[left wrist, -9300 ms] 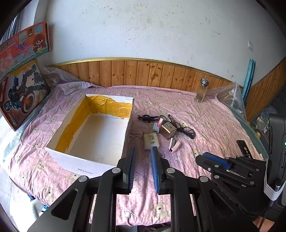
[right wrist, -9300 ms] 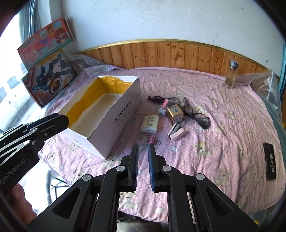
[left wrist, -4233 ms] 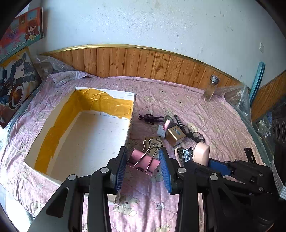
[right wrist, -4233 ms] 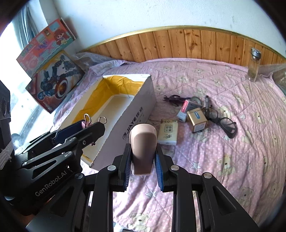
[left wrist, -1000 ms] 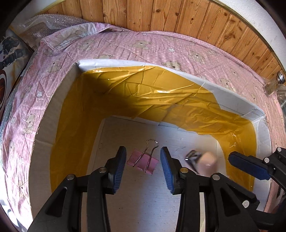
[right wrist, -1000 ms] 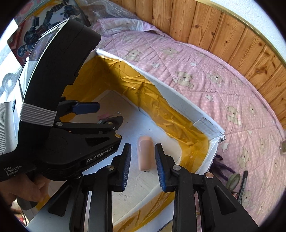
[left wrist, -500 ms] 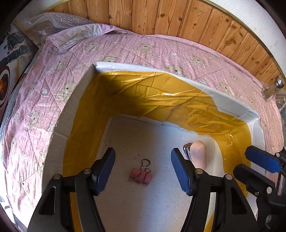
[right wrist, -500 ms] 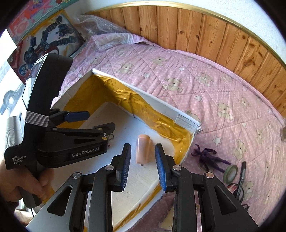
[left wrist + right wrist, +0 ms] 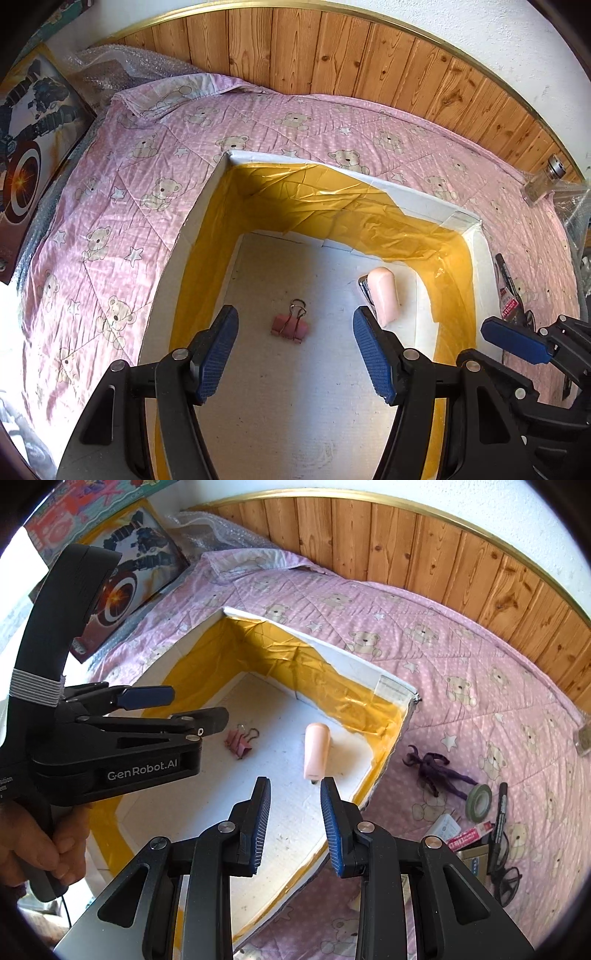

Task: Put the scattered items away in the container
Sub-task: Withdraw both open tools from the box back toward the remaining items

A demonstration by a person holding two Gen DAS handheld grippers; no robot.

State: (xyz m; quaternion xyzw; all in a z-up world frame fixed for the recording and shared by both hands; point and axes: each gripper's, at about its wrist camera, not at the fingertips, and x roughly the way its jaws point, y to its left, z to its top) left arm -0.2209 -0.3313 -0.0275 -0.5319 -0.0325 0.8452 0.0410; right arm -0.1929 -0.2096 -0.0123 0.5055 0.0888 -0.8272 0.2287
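A white cardboard box (image 9: 207,206) (image 9: 395,690) lined with yellow tape sits on the pink bedspread. On its floor lie a pink binder clip (image 9: 290,326) (image 9: 239,744) and a pale pink stapler (image 9: 384,297) (image 9: 317,751). My left gripper (image 9: 295,354) (image 9: 184,710) hangs wide open above the clip, holding nothing. Just short of the stapler, my right gripper (image 9: 295,823) is open and empty over the box's near right wall; its blue fingertip (image 9: 517,341) shows in the left wrist view.
Right of the box lie a purple hair tie (image 9: 432,766), a tape roll (image 9: 480,796), a black marker (image 9: 498,812), small boxes (image 9: 469,840) and glasses (image 9: 508,878). A glass bottle (image 9: 543,181) stands by the wooden wall panel. Toy boxes (image 9: 122,579) lean at the left.
Both grippers have risen and drawn back from the box floor. The left one has opened wider. The clip and stapler lie still where they were dropped.
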